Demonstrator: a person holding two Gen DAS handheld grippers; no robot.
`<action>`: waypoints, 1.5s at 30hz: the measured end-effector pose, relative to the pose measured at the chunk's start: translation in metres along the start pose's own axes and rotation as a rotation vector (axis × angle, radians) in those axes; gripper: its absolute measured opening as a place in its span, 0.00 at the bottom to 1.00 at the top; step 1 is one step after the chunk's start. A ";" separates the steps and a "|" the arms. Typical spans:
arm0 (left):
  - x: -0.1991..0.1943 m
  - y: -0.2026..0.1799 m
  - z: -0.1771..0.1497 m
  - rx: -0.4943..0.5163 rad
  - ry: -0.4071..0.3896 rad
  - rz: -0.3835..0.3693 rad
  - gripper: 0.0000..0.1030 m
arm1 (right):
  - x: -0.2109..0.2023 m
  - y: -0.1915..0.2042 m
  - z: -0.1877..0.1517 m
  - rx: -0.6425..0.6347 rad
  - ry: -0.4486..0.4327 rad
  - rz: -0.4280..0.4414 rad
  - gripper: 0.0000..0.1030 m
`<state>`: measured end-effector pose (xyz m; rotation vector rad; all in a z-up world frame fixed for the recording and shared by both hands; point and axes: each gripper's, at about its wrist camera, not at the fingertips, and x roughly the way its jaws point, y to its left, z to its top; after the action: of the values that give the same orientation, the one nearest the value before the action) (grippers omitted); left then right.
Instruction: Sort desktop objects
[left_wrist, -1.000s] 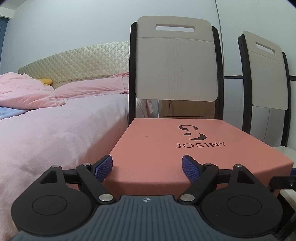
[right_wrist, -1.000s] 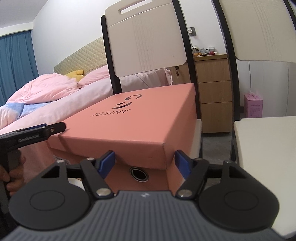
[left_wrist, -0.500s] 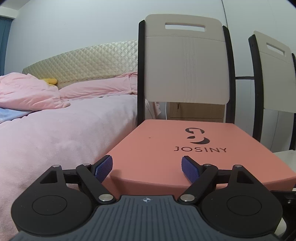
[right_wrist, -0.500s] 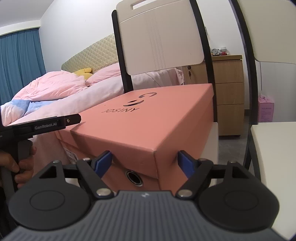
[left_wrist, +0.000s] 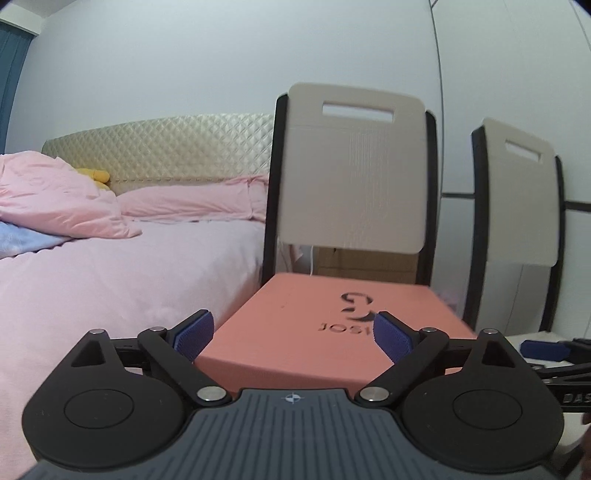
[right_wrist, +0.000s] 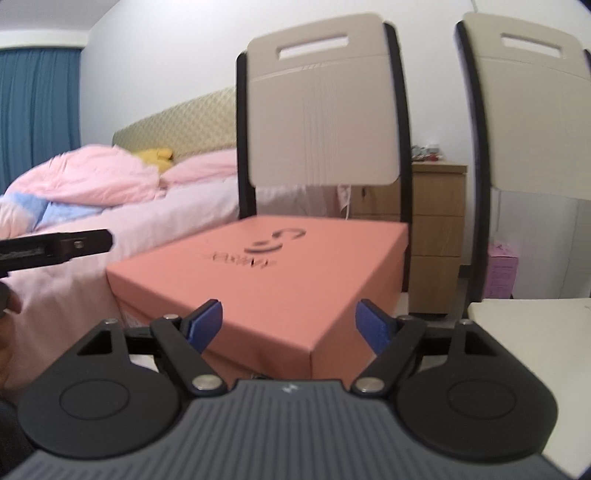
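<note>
A salmon-pink shoe box (left_wrist: 314, 332) with a dark JOSINY logo on its lid rests on the seat of a chair (left_wrist: 351, 177) with a beige back. It also shows in the right wrist view (right_wrist: 280, 280), lid closed. My left gripper (left_wrist: 291, 334) is open and empty, facing the box's near edge with its blue pads apart from it. My right gripper (right_wrist: 290, 325) is open and empty, in front of the box's near corner. The left gripper's body (right_wrist: 55, 249) shows at the left of the right wrist view.
A bed with pink bedding (left_wrist: 110, 280) lies left of the chair. A second chair (left_wrist: 521, 206) stands to the right, its white seat (right_wrist: 532, 332) beside the box. A wooden drawer unit (right_wrist: 436, 236) and a pink carton (right_wrist: 502, 271) stand behind.
Both grippers have drawn back from the box and risen a little, so the box looks smaller and farther away. Both stay open. The box has not moved.
</note>
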<state>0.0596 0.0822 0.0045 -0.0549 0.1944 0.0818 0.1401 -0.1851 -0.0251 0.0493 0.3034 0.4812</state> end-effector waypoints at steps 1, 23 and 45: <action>-0.006 -0.002 0.000 0.004 -0.003 -0.005 0.96 | -0.004 0.001 0.002 0.006 -0.012 -0.005 0.78; -0.053 0.012 -0.033 0.037 -0.075 0.038 1.00 | -0.079 0.044 -0.020 0.055 -0.177 -0.146 0.96; -0.040 0.007 -0.046 0.076 -0.032 0.052 1.00 | -0.090 0.041 -0.028 0.037 -0.205 -0.226 1.00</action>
<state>0.0113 0.0834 -0.0333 0.0276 0.1668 0.1274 0.0378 -0.1906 -0.0224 0.0985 0.1146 0.2439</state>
